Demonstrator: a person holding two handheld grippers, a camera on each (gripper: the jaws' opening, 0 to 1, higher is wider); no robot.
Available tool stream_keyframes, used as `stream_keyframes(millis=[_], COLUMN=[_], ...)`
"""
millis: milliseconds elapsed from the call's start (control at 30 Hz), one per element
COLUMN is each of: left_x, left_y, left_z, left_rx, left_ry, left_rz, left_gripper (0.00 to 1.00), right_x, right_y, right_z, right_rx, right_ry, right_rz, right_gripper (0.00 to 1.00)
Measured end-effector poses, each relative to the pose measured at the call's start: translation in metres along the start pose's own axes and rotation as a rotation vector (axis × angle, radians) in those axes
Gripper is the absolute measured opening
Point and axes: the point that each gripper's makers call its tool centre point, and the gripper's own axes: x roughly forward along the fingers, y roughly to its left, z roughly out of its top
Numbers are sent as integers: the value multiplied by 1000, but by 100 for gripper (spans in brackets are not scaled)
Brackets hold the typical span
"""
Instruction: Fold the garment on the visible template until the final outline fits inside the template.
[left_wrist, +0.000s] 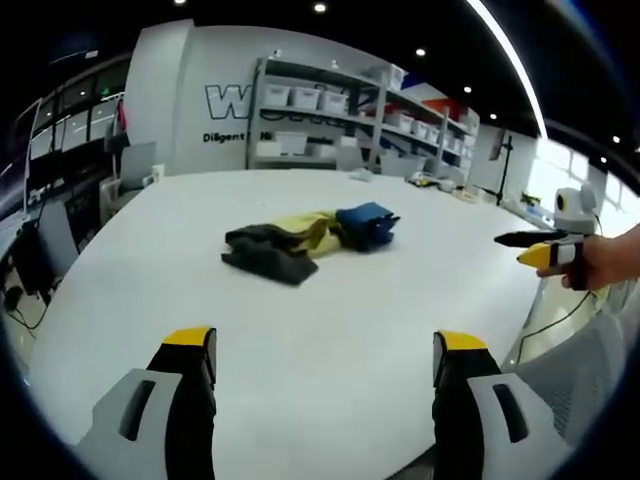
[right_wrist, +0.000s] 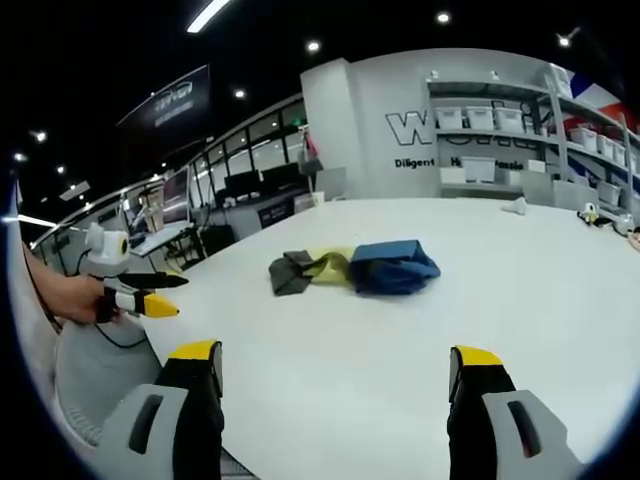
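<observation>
A bundle of crumpled garments lies in the middle of the white table (left_wrist: 300, 330): a dark grey piece (left_wrist: 266, 252), a yellow piece (left_wrist: 312, 230) and a blue piece (left_wrist: 368, 222). In the right gripper view the same bundle shows as grey (right_wrist: 290, 272), yellow (right_wrist: 331, 265) and blue (right_wrist: 392, 266). My left gripper (left_wrist: 325, 345) hovers open over the near table, well short of the bundle. My right gripper (right_wrist: 335, 356) is also open and empty, short of the bundle. Each gripper enters the other's view: the right gripper (left_wrist: 538, 250) in a hand, the left gripper (right_wrist: 142, 293) likewise.
Shelving with white bins (left_wrist: 320, 110) stands against the back wall beyond the table. Chairs and desks (left_wrist: 60, 240) sit to the left. Small items (left_wrist: 440, 182) lie at the far table edge. A cable (left_wrist: 560, 310) hangs off the right edge.
</observation>
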Motion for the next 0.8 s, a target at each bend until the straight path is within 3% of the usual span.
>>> stream_keyframes(millis=[800], left_x=[1], left_y=[-4], left_z=[-2], left_rx=[7], left_ry=[15], left_rz=[-13], left_gripper=[88], right_x=[-3], right_y=[-1], right_z=[-3], right_rx=[11], right_ry=[-4], right_rz=[-7], right_gripper=[90])
